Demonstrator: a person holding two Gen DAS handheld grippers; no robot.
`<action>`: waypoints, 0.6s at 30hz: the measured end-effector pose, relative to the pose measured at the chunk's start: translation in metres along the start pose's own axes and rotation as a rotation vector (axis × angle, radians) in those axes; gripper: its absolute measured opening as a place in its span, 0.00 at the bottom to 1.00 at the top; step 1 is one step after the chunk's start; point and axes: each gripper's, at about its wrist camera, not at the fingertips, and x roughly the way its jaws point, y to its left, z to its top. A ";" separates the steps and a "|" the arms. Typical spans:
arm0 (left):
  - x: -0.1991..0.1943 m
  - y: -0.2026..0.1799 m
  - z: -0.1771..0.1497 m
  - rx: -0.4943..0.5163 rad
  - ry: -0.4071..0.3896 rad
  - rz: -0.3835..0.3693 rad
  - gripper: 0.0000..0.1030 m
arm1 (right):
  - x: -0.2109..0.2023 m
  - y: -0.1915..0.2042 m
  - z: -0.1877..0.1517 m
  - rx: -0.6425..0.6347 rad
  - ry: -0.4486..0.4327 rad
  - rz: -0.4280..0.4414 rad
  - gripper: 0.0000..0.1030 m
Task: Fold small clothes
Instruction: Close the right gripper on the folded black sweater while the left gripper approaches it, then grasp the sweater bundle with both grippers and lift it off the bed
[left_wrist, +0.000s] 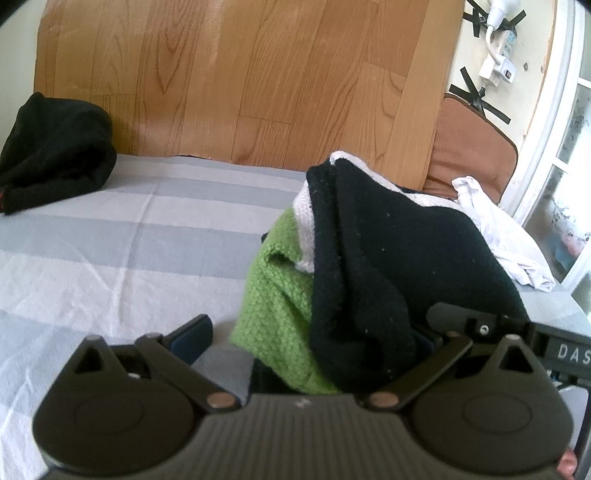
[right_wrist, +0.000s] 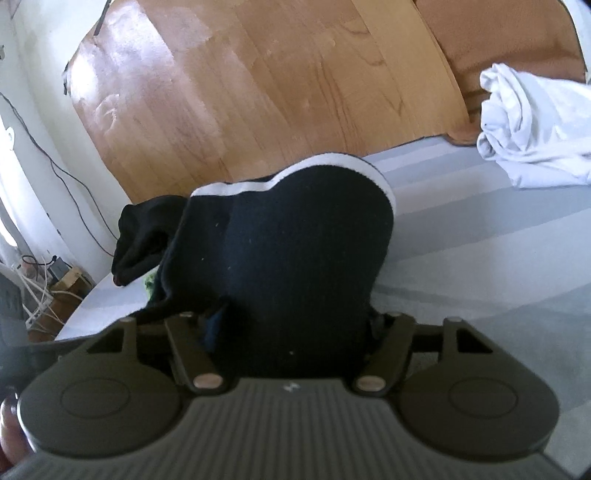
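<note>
My left gripper (left_wrist: 314, 332) gapes wide around the knit garment (left_wrist: 388, 258), pads apart. My right gripper's (right_wrist: 295, 325) fingers are buried in it; grip unclear. Striped bed (left_wrist: 129, 240): open room toward its left edge.

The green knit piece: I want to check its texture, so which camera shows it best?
The left wrist view: the green knit piece shows broadly there, its weave clear, beside the black garment. The right wrist view gives only a green sliver behind that garment.
</note>
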 end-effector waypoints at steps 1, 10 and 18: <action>0.000 0.000 0.000 -0.001 0.000 0.000 1.00 | 0.000 0.000 0.000 -0.004 -0.002 -0.001 0.66; 0.000 0.000 0.000 -0.005 -0.001 -0.001 1.00 | 0.002 0.001 0.000 0.008 0.001 0.000 0.65; -0.007 -0.002 -0.002 0.000 -0.018 -0.070 0.78 | -0.014 0.030 -0.012 -0.158 -0.106 -0.058 0.50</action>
